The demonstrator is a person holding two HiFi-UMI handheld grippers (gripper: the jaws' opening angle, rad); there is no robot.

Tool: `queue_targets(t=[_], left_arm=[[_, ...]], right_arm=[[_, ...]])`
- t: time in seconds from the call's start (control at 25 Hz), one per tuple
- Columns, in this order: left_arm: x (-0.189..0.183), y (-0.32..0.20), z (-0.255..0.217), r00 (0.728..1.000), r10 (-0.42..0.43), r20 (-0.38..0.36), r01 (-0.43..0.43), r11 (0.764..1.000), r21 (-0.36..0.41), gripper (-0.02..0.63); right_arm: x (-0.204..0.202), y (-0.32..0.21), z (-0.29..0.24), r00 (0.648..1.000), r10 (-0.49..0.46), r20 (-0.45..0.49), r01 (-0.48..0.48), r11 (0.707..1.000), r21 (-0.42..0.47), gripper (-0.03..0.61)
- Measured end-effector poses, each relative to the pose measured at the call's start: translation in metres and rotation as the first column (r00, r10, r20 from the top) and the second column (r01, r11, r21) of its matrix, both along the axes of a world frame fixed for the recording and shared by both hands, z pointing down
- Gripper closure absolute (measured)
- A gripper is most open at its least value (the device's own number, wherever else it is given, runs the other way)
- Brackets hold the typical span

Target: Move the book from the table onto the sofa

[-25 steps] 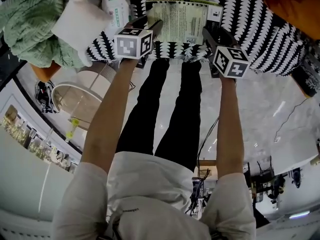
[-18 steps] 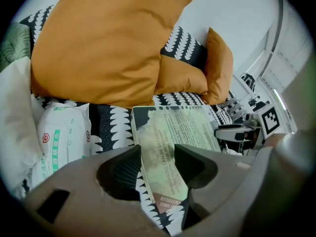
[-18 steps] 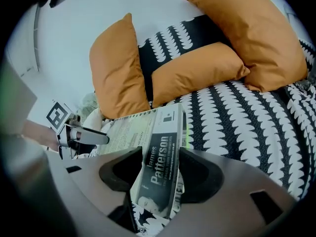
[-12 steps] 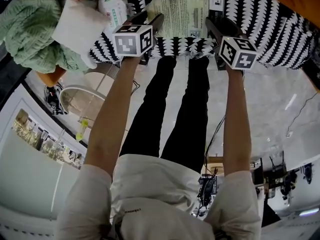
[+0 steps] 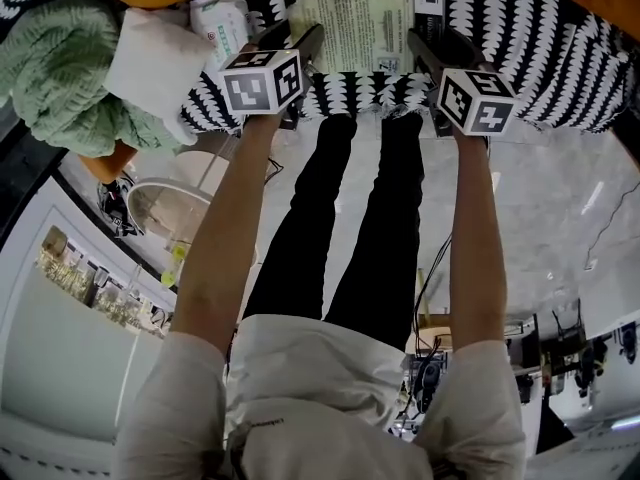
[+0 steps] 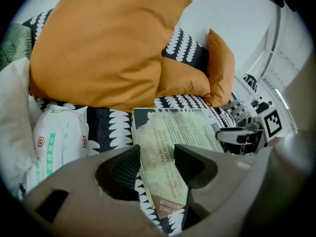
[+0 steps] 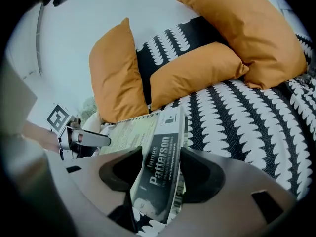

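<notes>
While little has shifted, left gripper (image 6: pixel 155 154), right gripper (image 7: pixel 162 154), fingers clenched on book (image 5: pixel 362 23), resting on sofa (image 5: pixel 540 58).

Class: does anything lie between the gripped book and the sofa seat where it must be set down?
Nothing visible does. The book, in the left gripper and right gripper, is at the bare patterned sofa seat; the wipes pack lies beside it, orange cushions behind.

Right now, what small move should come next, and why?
Probably open both jaws and let go. The book already lies over the patterned sofa seat, with the left gripper and right gripper each appearing clamped on one side edge, so only releasing seems left.
</notes>
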State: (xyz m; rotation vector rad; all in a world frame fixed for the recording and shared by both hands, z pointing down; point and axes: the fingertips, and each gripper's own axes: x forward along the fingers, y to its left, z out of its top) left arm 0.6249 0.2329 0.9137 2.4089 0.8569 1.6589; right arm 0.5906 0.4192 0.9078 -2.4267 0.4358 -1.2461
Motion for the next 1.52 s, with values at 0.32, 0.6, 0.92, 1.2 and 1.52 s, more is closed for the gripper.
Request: queue_targets(t=[0.32,0.6,0.92,1.2,1.52], left_arm=[[-0.006,-0.01,-0.012,1.0,-0.013,-0.013,0.013,1.0,0.019,0.417],[-0.016,-0.01,-0.049,0.998,-0.033,-0.059,0.033,0.999,0.012,0.434],[-0.02,0.013,-0.116,0.994,0.031,-0.106,-0.034,0.999,-0.03,0.437],[-0.038,0.026,-0.189,0.985,0.078,-0.152,-0.093,0.991,-0.096,0.437],[-0.054,0.005,-0.244,0.971,0.086,-0.223,-0.114,0.987,-0.116,0.437]], right_arm=[[-0.006,0.01,-0.009,0.999,0.021,0.024,-0.021,1.0,-0.01,0.356],[-0.007,0.026,-0.048,0.999,0.032,0.008,-0.032,0.998,-0.056,0.356],[-0.021,-0.001,-0.108,1.0,0.007,0.017,-0.006,0.998,-0.064,0.356],[-0.037,-0.029,-0.175,1.0,-0.009,-0.005,0.008,0.996,-0.083,0.356],[-0.039,-0.048,-0.249,0.988,0.014,-0.152,-0.049,0.972,-0.229,0.356]])
